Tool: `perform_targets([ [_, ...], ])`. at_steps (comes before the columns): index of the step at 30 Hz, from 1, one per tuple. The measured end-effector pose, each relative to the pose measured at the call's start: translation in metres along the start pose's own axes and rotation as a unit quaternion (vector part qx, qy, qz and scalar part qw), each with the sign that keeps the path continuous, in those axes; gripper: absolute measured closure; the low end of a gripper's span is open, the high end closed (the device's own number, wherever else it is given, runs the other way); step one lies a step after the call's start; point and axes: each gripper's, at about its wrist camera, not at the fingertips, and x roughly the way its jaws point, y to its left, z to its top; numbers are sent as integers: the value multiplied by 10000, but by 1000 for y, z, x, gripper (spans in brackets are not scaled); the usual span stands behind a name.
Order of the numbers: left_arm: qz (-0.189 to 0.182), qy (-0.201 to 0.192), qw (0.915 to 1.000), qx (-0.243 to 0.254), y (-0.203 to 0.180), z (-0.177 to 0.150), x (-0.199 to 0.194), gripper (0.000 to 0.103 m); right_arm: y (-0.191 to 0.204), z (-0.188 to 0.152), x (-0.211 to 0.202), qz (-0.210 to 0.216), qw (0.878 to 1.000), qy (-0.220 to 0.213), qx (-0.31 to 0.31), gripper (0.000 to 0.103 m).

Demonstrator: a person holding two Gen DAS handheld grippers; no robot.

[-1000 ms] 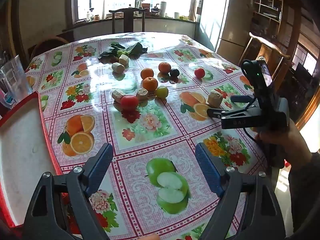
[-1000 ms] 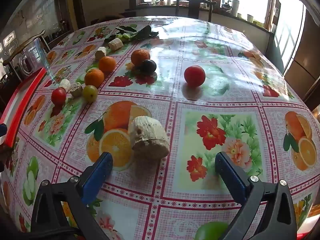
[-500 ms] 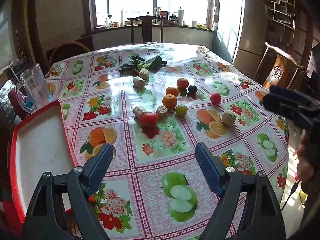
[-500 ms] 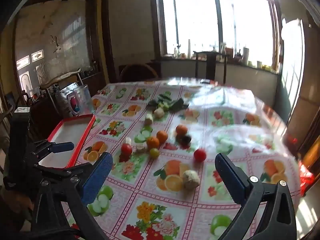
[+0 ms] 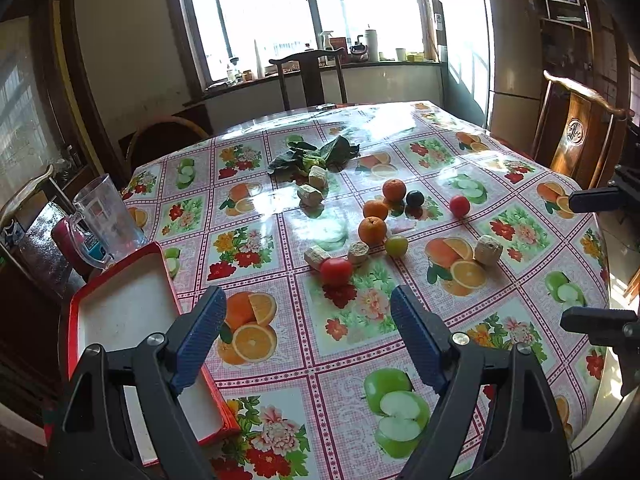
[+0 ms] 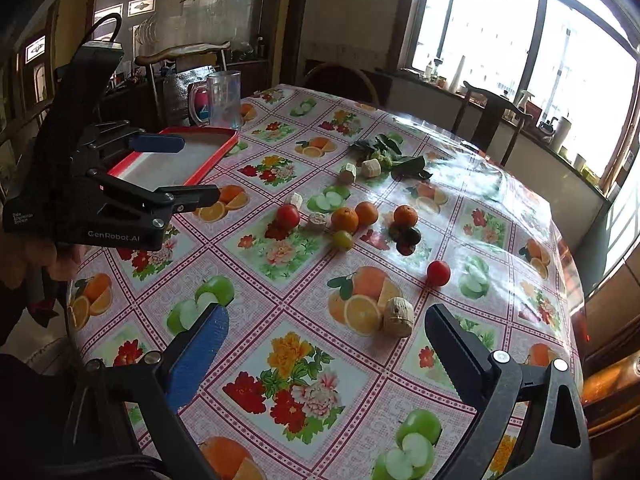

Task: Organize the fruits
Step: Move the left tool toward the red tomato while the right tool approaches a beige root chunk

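Loose fruit lies mid-table: a big red tomato point(image 5: 336, 271) point(image 6: 288, 216), three oranges point(image 5: 372, 231) point(image 6: 345, 219), a green fruit point(image 5: 396, 245) point(image 6: 343, 239), a dark plum point(image 5: 415, 199) point(image 6: 410, 236) and a small tomato point(image 5: 459, 205) point(image 6: 438, 273). The red tray point(image 5: 120, 320) point(image 6: 192, 160) holds nothing and sits at the table's left edge. My left gripper point(image 5: 306, 308) point(image 6: 192, 170) hangs open above the near edge, partly over the tray. My right gripper point(image 6: 328, 320) point(image 5: 580, 260) is open and raised off the table's right side.
Several beige cut chunks point(image 5: 488, 249) point(image 6: 398, 322) lie among the fruit, with leafy greens point(image 5: 316, 156) point(image 6: 384, 152) farther back. A clear pitcher point(image 5: 106, 216) point(image 6: 224, 100) stands behind the tray. Wooden chairs ring the patterned table point(image 5: 280, 240).
Both grippers have pulled back and risen from the table. The right one has left its spot close to the beige chunk. Nothing was taken hold of.
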Motion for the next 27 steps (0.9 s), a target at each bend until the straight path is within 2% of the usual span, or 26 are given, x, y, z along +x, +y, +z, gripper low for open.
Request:
perform_targets([
  [8,-43,127,9999,54,-4,0,8,18,-17,-1,8,179,9993,113,297,4],
  [18,-159,327,9993,-27,-2,-1,24,18,-18,-4,23,266,9986,284,354,5],
  [24,-338,554,9977,-195,2,-3,43,18,-21,-7,39,276,9980,427,375,11],
  [27,-406,663,9966,-264,4,-4,54,18,-25,-9,49,323,9971,535,438,18],
])
